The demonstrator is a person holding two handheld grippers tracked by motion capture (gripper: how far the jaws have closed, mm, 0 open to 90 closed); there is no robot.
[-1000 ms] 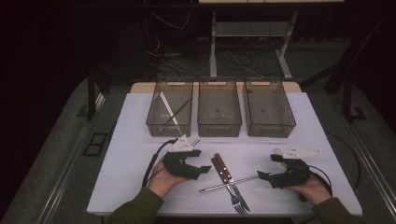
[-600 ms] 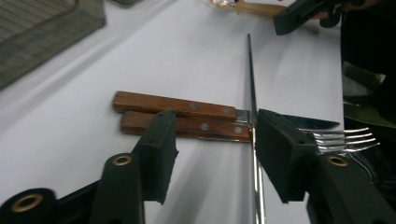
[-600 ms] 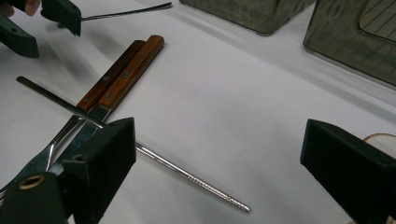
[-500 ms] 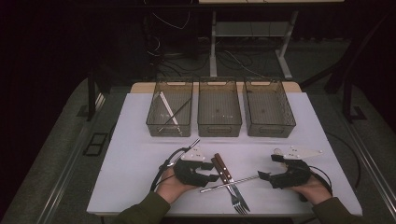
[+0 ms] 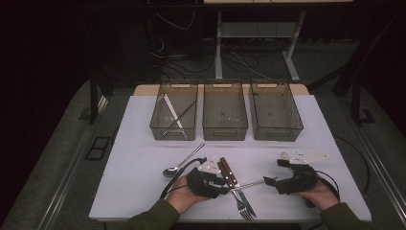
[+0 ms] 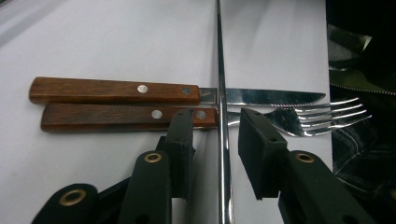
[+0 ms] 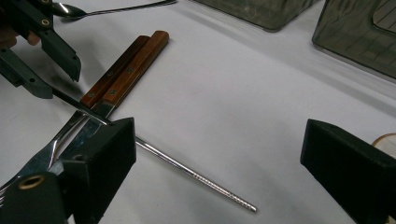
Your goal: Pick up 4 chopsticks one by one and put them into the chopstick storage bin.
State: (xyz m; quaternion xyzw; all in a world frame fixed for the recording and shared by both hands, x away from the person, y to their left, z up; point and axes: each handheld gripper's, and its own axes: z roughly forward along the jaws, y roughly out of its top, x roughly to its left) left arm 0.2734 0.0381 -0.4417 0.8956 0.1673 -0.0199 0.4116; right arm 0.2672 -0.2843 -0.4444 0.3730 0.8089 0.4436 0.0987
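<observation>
Three translucent bins stand in a row at the far side of the white table. The left bin holds a pale chopstick and a dark one, crossed. The middle bin and the right bin show only a few small specks on their floors; what these are cannot be told.

Near the front edge, a wooden-handled knife and a wooden-handled fork lie side by side, touching. A metal chopstick lies across both, over the point where handles meet steel. A spoon lies apart, to the left of them.

The left gripper straddles the metal chopstick; its jaws have just been closing, the chopstick stands between them, and small gaps remain on both sides, so nothing is clamped. The right gripper rests low on the table by the chopstick's textured end, jaws wide apart, holding nothing.
</observation>
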